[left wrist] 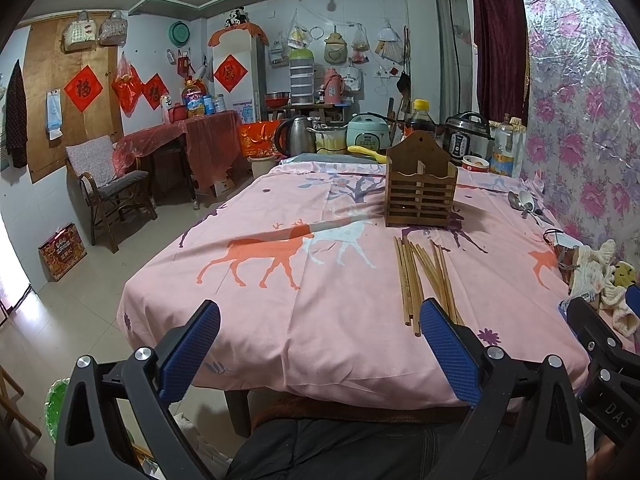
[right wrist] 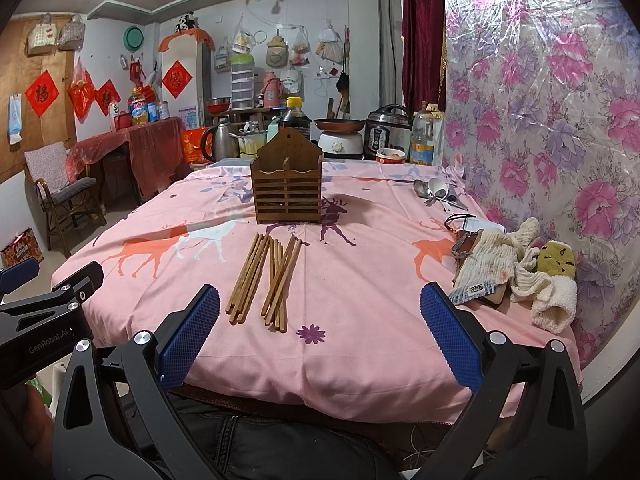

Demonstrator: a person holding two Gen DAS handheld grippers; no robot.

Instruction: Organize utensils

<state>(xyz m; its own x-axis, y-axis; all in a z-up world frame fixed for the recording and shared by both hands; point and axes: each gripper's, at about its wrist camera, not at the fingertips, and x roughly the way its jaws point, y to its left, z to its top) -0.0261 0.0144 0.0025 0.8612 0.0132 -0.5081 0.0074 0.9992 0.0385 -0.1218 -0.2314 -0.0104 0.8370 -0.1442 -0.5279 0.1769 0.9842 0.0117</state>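
Chopsticks (right wrist: 264,280): loose bundle of wooden sticks flat on the pink tablecloth (right wrist: 360,352); ahead of the right gripper (right wrist: 320,336) and slightly toward its left finger, near ends just beyond the fingertips; long axes running roughly away from the gripper toward the holder, fanned a little, some crossing; not aligned into one sheaf.

Same chopsticks (left wrist: 424,280) from the left gripper (left wrist: 320,344): ahead and off to its right, near ends just beside the right finger, outside the gap between the fingers.

Wooden holder (right wrist: 286,184): slatted box with a peaked back and a central divider making two compartments; upright, straight beyond the far ends of the chopsticks, well apart from both grippers; contents not discernible through the slats.

Spoons (right wrist: 434,194): small cluster, metal and white, far ahead and to the right of the right gripper, near the flowered wall covering; well apart from the chopsticks.

Right gripper: fingers spread wide, nothing between them; hovering at the near table edge.

Left gripper: fingers likewise spread wide, empty.

Judgement: right gripper the nearer and better centred on the chopsticks; sticks lying lengthwise along the approach, so a grasp across their width likely needs only a short forward reach and descent; crossing sticks liable to splay or slip if pinched near the ends.

Cloth heap (right wrist: 520,276): to the right of the right gripper, clear of the line to the chopsticks.
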